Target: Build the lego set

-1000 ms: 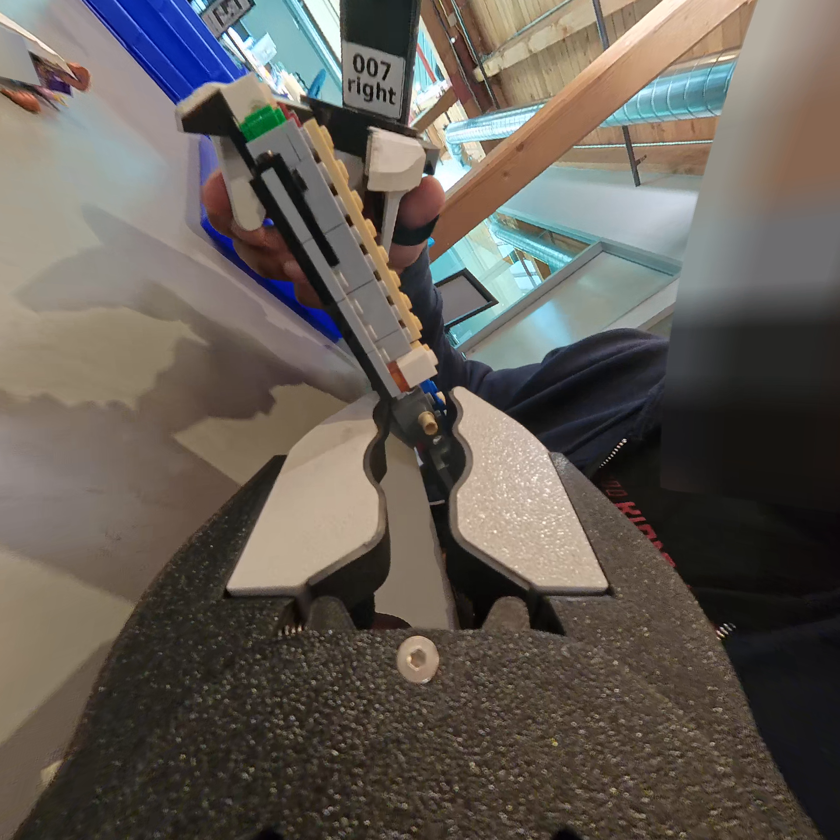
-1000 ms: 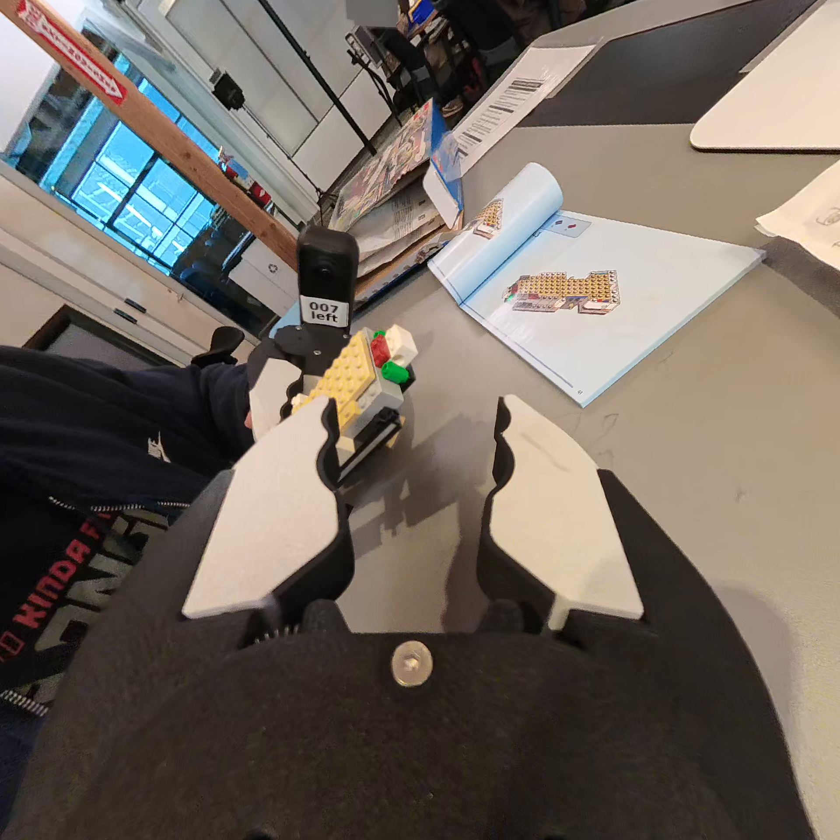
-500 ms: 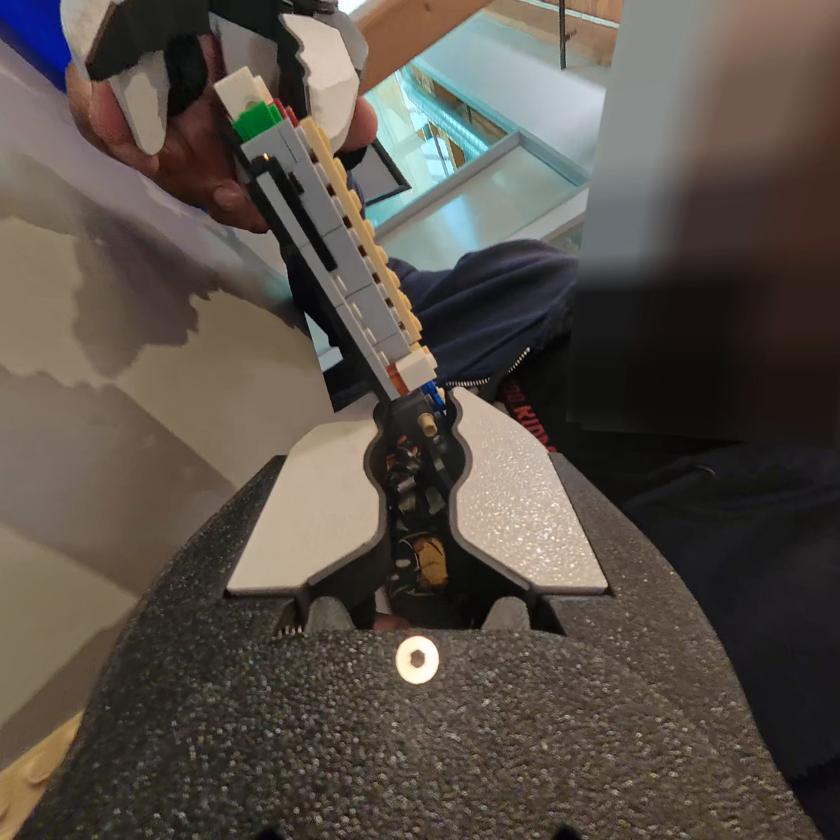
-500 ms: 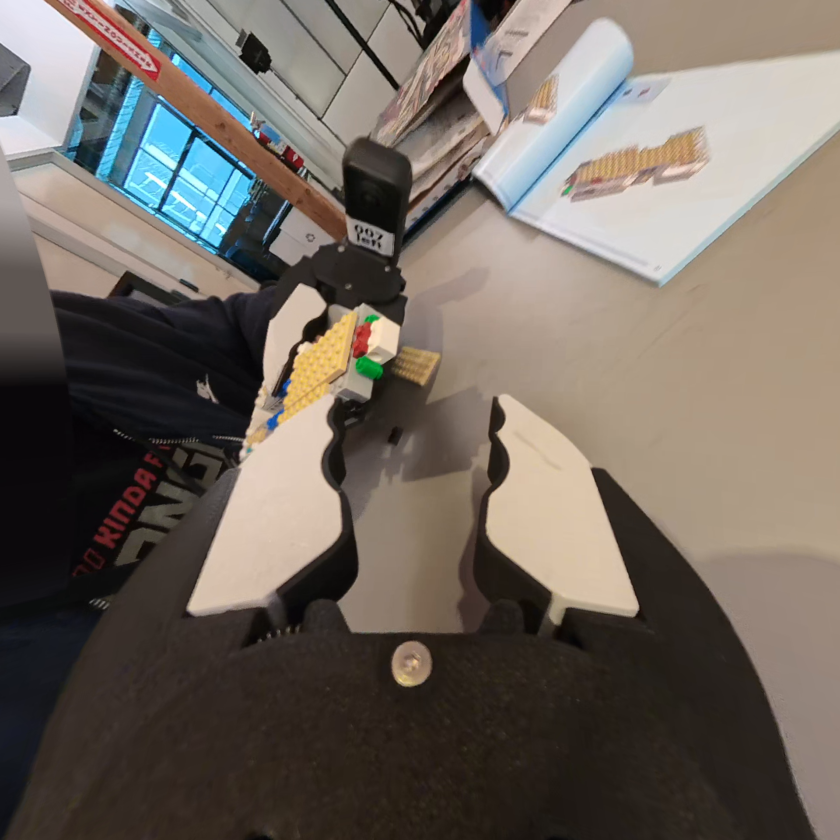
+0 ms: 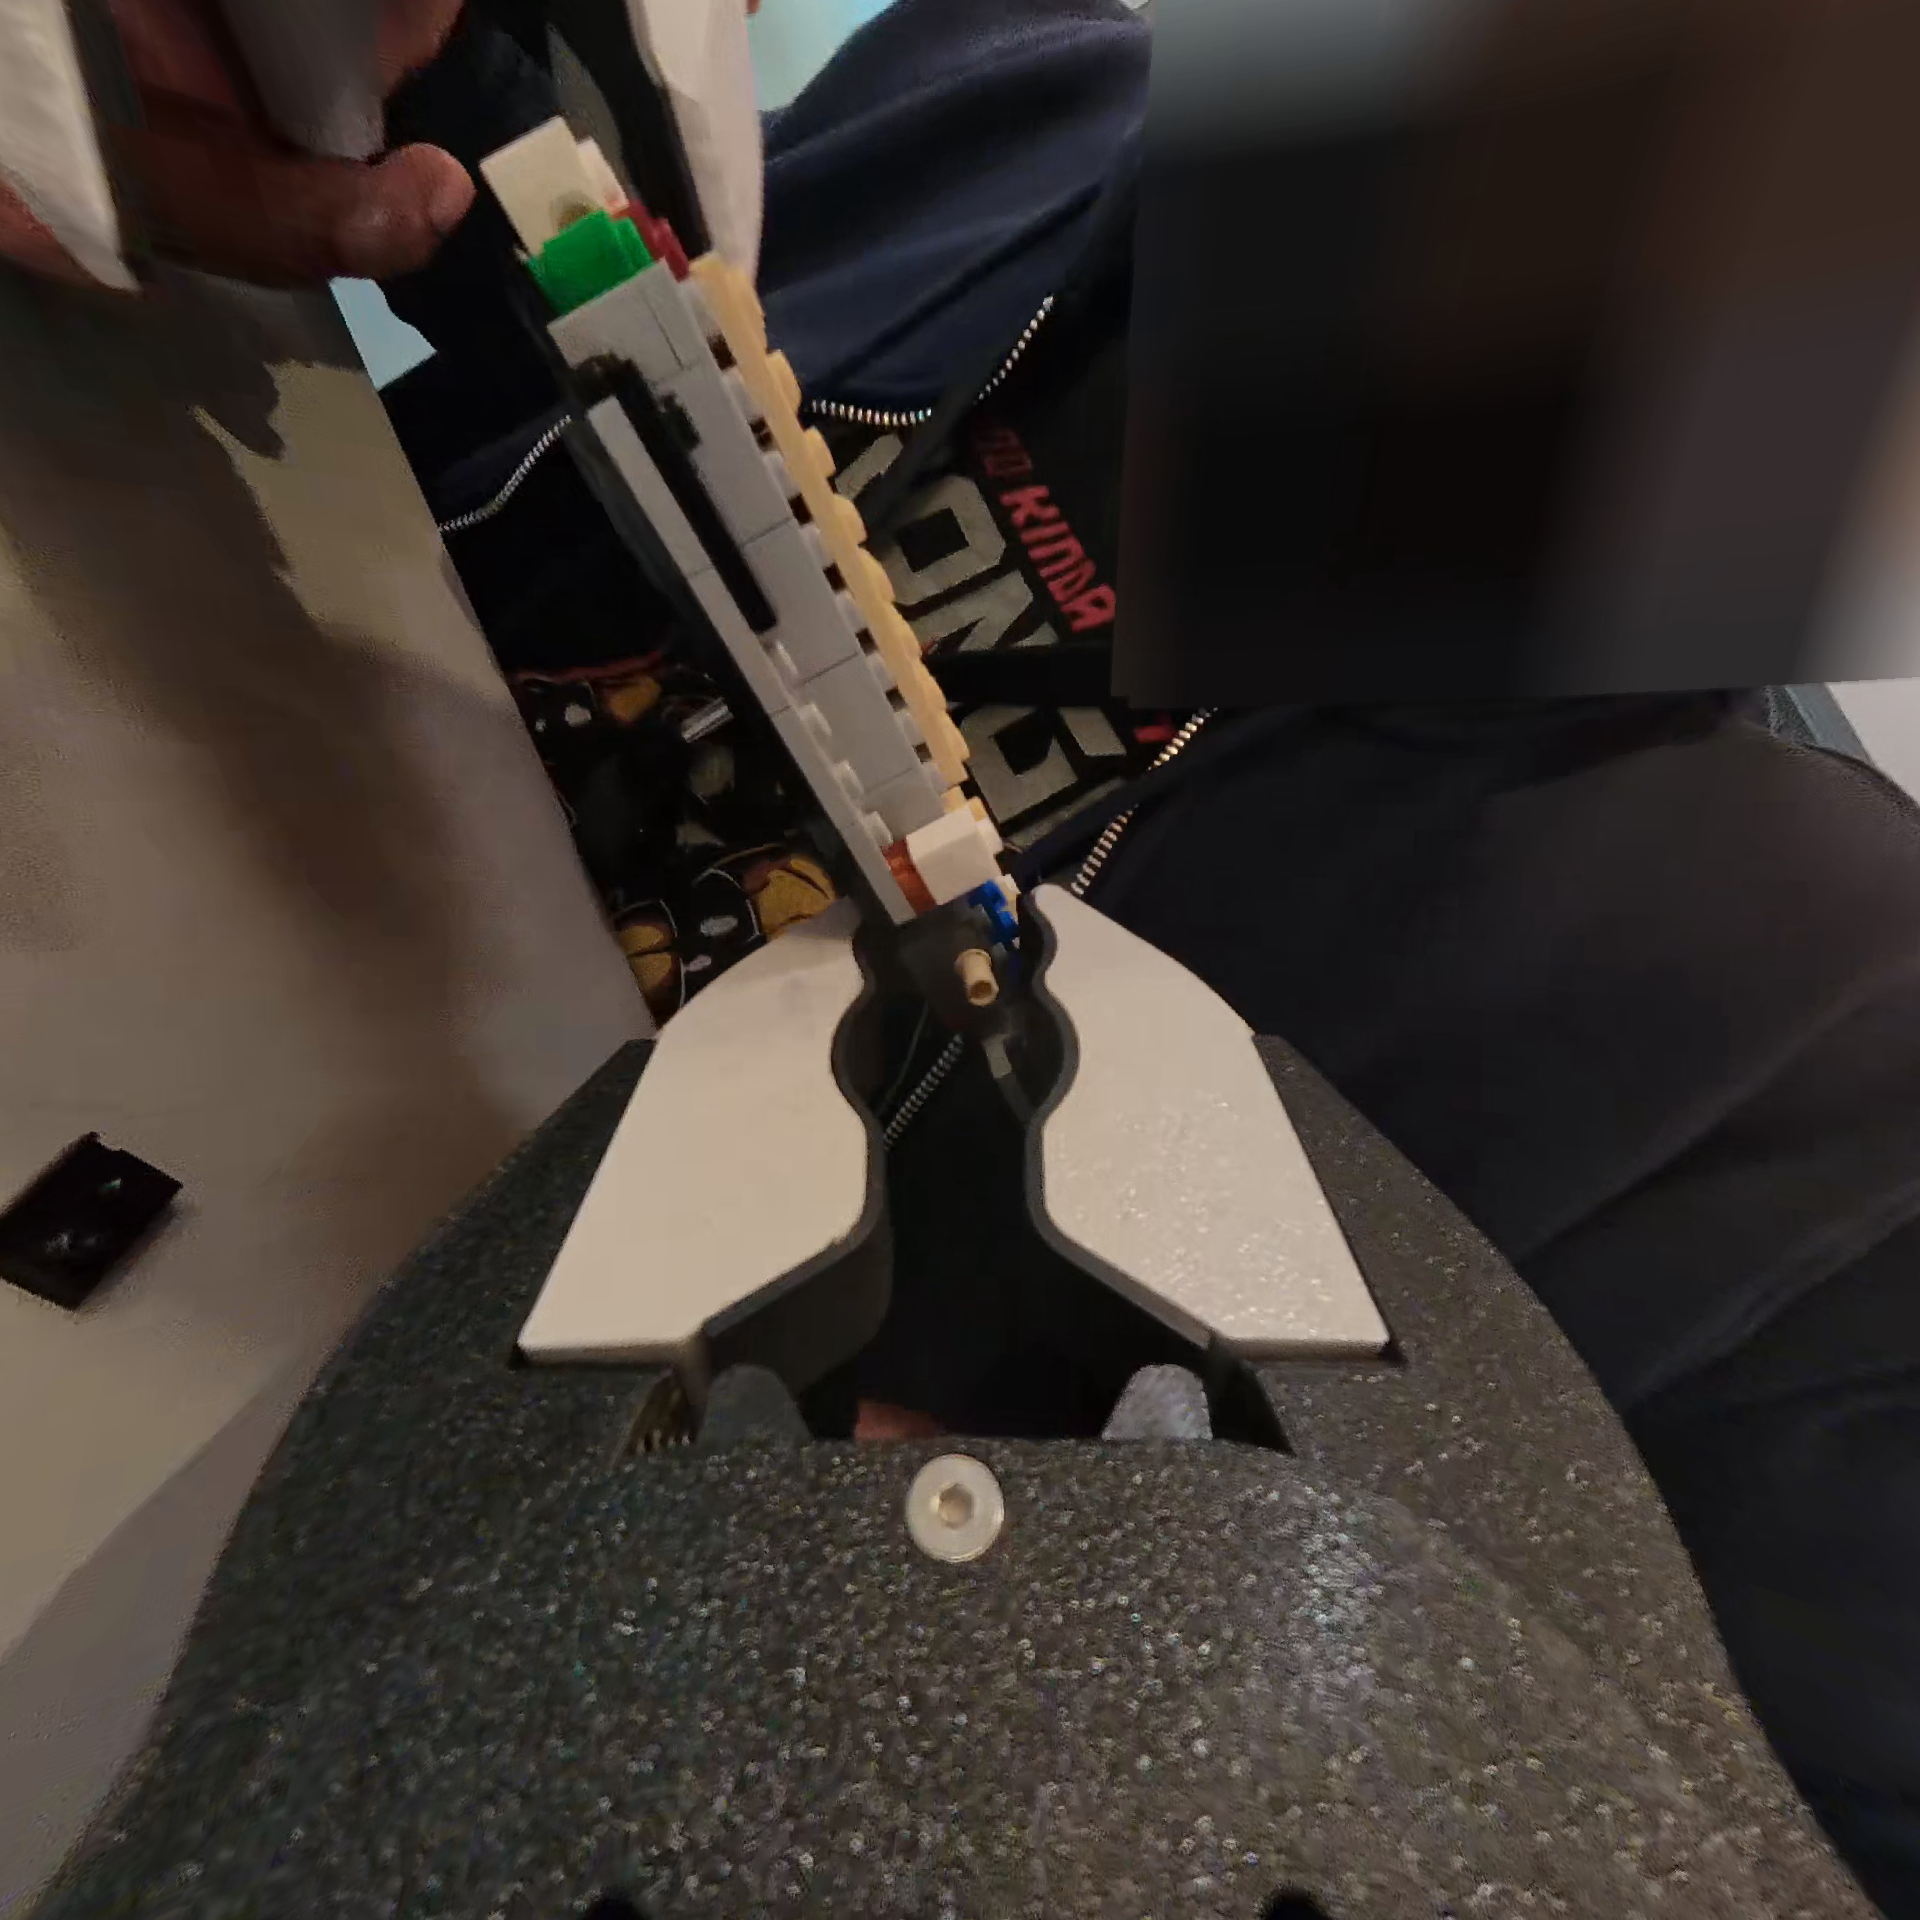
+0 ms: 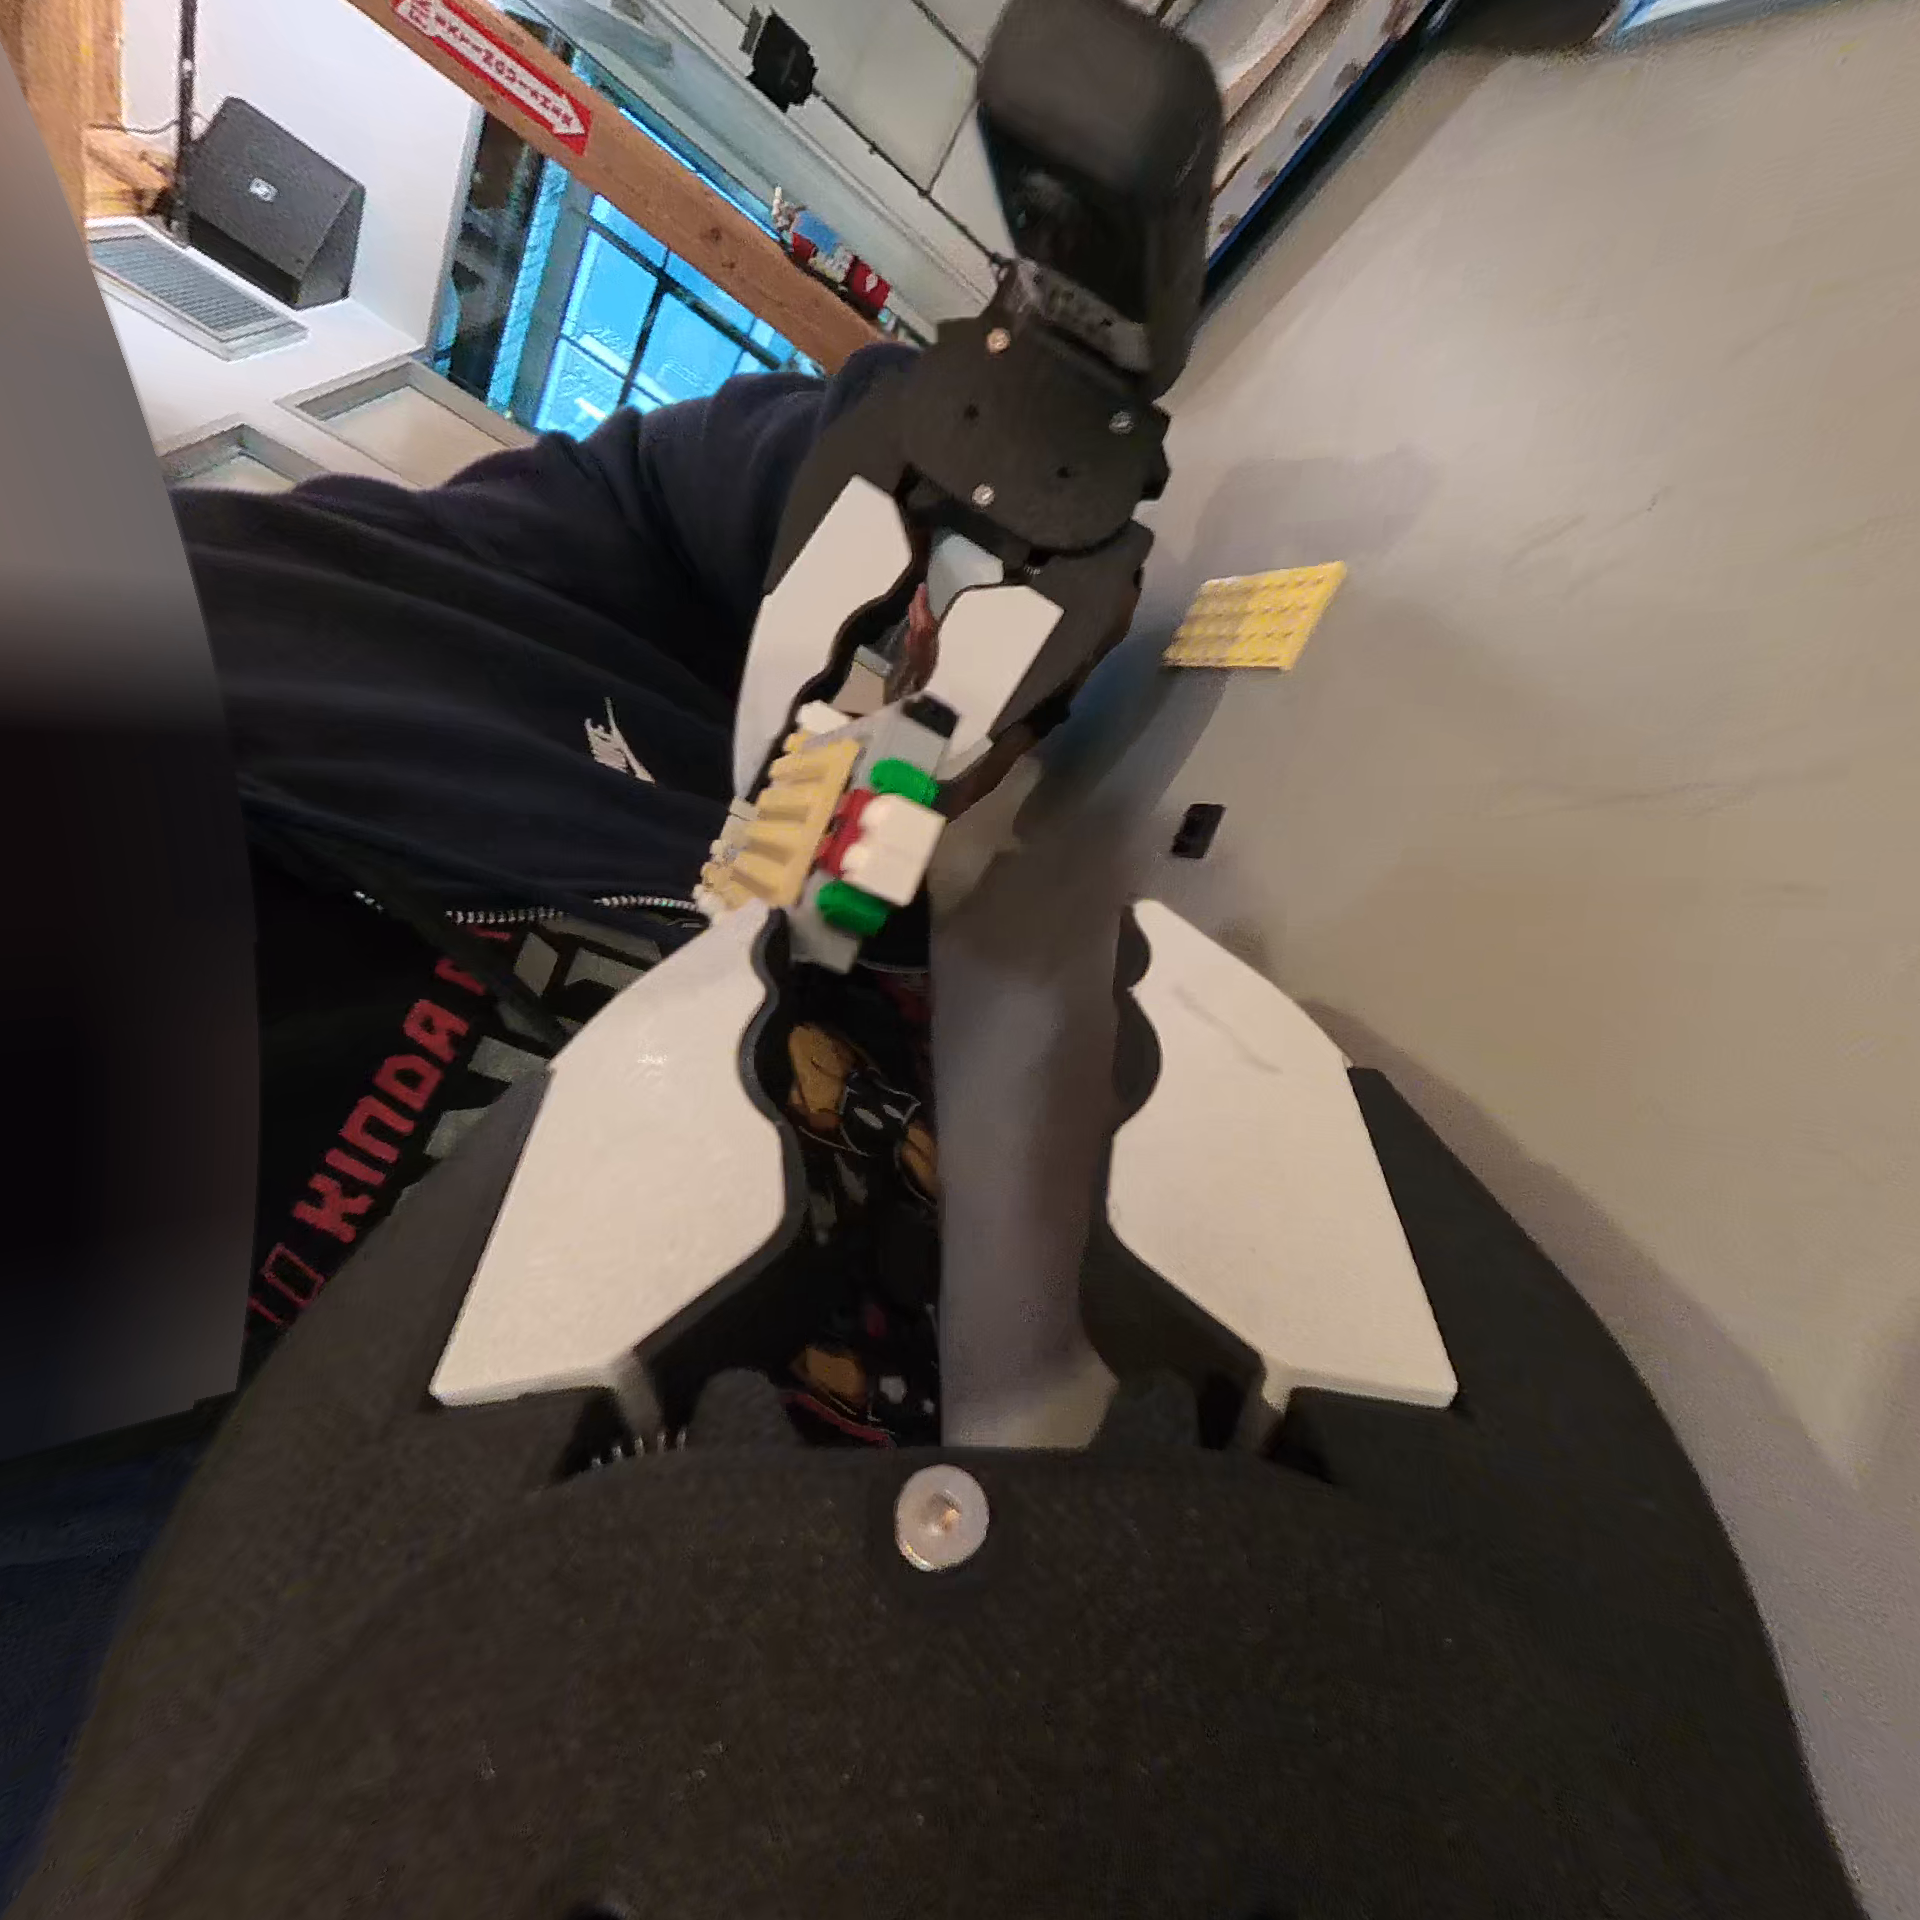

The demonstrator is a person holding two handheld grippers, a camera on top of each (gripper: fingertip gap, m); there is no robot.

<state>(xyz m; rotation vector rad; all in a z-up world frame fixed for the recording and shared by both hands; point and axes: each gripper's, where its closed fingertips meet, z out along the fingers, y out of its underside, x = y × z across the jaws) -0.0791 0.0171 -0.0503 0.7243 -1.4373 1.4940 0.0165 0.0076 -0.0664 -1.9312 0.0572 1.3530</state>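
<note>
The left tongs [image 5: 951,971] are narrowed on the near end of a long brick model [image 5: 769,582], their two pale fingers [image 5: 1164,1122] pressing on the dark stub at its base, where a small tan peg and a blue piece show. From the centre of the left wrist view the model slants toward the upper left: grey bricks along one side, a row of tan studded plates along the other, a black strip down its flank, and a white, red and green cluster at the far tip.

At that far tip, in the upper left of the frame, the right tongs [image 5: 540,135] stand about the white end brick, with a person's hand [image 5: 281,197] gripping the tool behind them. In the right wrist view the right tongs [image 6: 940,966] are wide apart. The model's end [image 6: 862,842] sits just above the left-hand finger [image 6: 644,1164] in the centre of the frame, well clear of the right-hand one; whether it touches the near finger cannot be told.

Behind the model a dark zipped jacket [image 6: 468,665] fills the left of the frame. The grey worktop [image 6: 1558,520] runs along the right, with a yellow studded plate [image 6: 1257,613] lying in the upper right and a small black piece [image 6: 1200,829] below it. In the left wrist view a black piece [image 5: 83,1216] lies on the worktop at the left edge.
</note>
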